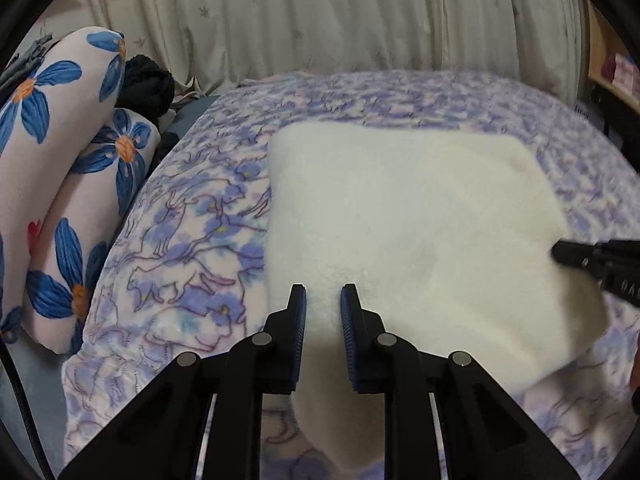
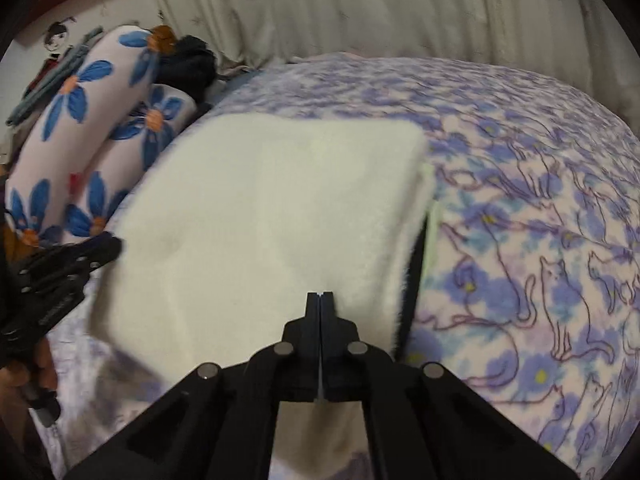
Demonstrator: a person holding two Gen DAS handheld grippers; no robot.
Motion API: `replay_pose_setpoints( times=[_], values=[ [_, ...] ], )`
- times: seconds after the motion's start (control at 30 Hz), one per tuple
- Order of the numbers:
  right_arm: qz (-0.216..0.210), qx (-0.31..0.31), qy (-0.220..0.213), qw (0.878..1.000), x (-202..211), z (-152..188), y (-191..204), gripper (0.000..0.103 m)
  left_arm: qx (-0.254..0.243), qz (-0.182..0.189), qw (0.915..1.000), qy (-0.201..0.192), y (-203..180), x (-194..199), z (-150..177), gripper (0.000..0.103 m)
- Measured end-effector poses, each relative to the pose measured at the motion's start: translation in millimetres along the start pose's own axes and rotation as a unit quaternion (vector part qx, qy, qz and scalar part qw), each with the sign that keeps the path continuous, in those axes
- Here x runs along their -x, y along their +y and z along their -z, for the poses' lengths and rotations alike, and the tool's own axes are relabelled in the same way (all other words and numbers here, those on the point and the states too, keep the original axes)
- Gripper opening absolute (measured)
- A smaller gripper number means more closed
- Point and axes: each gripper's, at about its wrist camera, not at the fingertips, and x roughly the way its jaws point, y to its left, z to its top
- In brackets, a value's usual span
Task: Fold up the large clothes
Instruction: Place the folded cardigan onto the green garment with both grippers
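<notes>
Behind the bed (image 1: 208,184), pale curtains (image 1: 320,20) are seen at twelve o'clock, and flowered pillows (image 1: 60,152) are stacked at nine o'clock. A purple blanket with cats (image 1: 192,240) is spread over the bed, and the white fluffy garment (image 1: 400,220) is laid on it near the middle.

At six o'clock in the left wrist view, the near edge of the garment is held between the pads of the left claw (image 1: 323,304), which is kept narrow. The right claw (image 2: 321,300) is squeezed fully shut, and the garment's near edge seems to be pinched in it. Both claws are tipped down toward the bed, side by side. A hand (image 2: 40,364) is glimpsed at eight o'clock in the right wrist view.

For a neat fold, both corners should be lifted together and kept level. The near edge should be carried toward twelve o'clock and lined up with the far edge. The fluff should be gripped firmly so it is not dropped.
</notes>
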Motion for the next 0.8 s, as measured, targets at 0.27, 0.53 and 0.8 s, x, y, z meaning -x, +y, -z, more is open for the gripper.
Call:
replay_pose_setpoints(
  times=[0.27, 0.53, 0.8],
  values=[
    [0.001, -0.008, 0.002, 1.000, -3.2, 1.1, 3.6, 0.000, 0.027, -0.003, 0.9995, 0.018, 7.7, -10.2, 1.9, 0.018],
    [-0.019, -0.026, 0.024, 0.999, 40.1, 9.4, 1.1, 0.003, 0.097, 0.010, 0.9943, 0.043, 12.9, 16.6, 5.7, 0.043],
    [-0.017, -0.026, 0.028, 0.999, 124.5, 35.6, -1.2, 0.006, 0.098, 0.023, 0.9944, 0.032, -11.8, 98.8, 21.4, 0.080]
  ],
)
